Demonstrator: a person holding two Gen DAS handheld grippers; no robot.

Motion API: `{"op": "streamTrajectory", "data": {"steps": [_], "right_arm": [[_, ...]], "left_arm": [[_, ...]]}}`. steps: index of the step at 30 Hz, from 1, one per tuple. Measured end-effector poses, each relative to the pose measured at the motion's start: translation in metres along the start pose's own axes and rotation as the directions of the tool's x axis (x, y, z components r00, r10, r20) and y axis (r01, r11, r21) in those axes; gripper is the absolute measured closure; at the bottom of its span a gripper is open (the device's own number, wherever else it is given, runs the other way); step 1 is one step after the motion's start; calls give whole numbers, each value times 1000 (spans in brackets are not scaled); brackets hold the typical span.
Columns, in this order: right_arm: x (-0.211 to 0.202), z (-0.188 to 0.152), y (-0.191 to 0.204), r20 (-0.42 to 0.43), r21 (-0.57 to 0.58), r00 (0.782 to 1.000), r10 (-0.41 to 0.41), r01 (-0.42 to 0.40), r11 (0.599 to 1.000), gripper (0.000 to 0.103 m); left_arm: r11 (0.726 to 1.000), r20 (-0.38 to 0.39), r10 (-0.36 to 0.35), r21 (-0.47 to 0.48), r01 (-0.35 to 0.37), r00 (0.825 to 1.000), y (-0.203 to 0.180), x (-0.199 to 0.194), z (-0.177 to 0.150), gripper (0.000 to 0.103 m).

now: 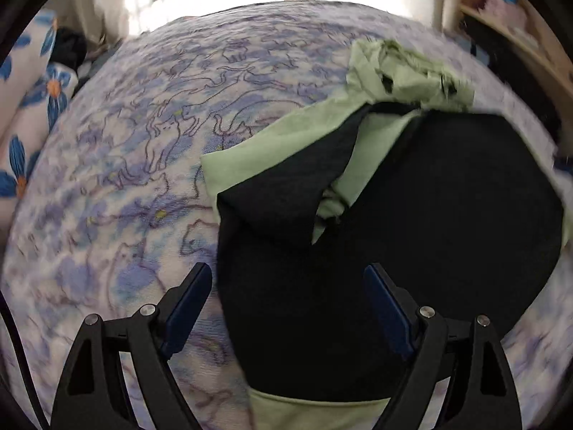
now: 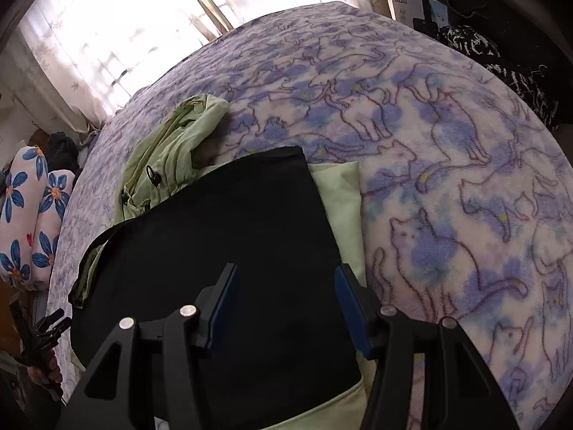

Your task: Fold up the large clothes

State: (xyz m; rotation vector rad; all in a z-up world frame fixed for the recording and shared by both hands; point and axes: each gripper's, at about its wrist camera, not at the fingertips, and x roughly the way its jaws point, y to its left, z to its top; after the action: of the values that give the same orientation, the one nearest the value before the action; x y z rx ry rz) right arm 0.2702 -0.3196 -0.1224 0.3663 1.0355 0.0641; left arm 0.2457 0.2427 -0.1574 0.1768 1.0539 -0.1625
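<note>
A large jacket, black (image 1: 412, 233) outside with light green lining (image 1: 250, 161), lies partly folded on a bed with a purple cat-print blanket (image 1: 125, 161). Its green hood (image 1: 404, 75) is bunched at the far end. My left gripper (image 1: 286, 283) is open and empty, hovering over the jacket's left edge. In the right wrist view the black panel (image 2: 232, 233) lies flat with green lining (image 2: 340, 197) showing along its right side and the hood (image 2: 172, 136) behind. My right gripper (image 2: 283, 283) is open and empty just above the black panel.
Flowered pillows (image 2: 32, 222) lie off the bed's left side. The left gripper (image 2: 46, 337) shows at the lower left of the right wrist view. Curtained windows (image 2: 107, 28) stand behind the bed. Dark clothes (image 2: 501, 64) hang at the right.
</note>
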Motion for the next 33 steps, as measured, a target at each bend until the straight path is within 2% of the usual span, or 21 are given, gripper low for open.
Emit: {"op": "streamTrajectory", "data": {"steps": [3, 5, 7, 9, 13, 14, 16, 18, 21, 25, 29, 32, 33], "right_arm": [[11, -2, 3, -9, -15, 1000, -15, 15, 1000, 48], [17, -2, 5, -20, -16, 1000, -17, 17, 1000, 48], [22, -2, 8, -28, -21, 999, -20, 20, 1000, 48], [27, -2, 12, -31, -39, 999, -32, 31, 999, 48], [38, 5, 20, -36, -84, 998, -52, 49, 995, 48], [41, 8, 22, -36, -89, 998, -56, 53, 995, 48], [47, 15, 24, -31, -101, 997, -67, 63, 993, 48], [51, 24, 25, -19, -110, 997, -70, 67, 992, 48], [56, 39, 23, 8, -105, 996, -86, 87, 991, 48], [64, 58, 17, 14, -85, 995, -98, 99, 991, 48], [80, 66, 9, -11, -77, 993, -115, 114, 991, 48], [91, 66, 2, -30, -35, 997, -67, 66, 997, 48], [93, 65, 1, -26, -23, 998, -55, 54, 998, 48]], "left_arm": [[985, -16, 133, 116, -131, 991, -6, 18, -5, 18], [970, 3, 197, 147, -196, 980, -6, 28, -2, 18], [966, 24, 223, 129, -225, 974, -2, 33, 10, 18], [972, 32, 218, 86, -220, 976, 3, 39, 26, 19], [994, 33, 106, 26, -107, 994, 12, 52, 53, 20], [998, 35, 62, 18, -63, 997, 14, 55, 58, 22], [1000, 28, -15, -3, 15, 999, 19, 63, 65, 33], [997, 19, -63, -46, 64, 998, 24, 71, 69, 35], [978, 19, -135, -159, 136, 991, 43, 80, 76, 36], [926, 41, -242, -289, 243, 969, 69, 87, 78, 36], [896, 61, -260, -356, 265, 964, 88, 92, 76, 36], [897, 58, -261, -354, 264, 964, 89, 96, 75, 36], [903, 57, -254, -344, 258, 966, 87, 96, 75, 41]]}}
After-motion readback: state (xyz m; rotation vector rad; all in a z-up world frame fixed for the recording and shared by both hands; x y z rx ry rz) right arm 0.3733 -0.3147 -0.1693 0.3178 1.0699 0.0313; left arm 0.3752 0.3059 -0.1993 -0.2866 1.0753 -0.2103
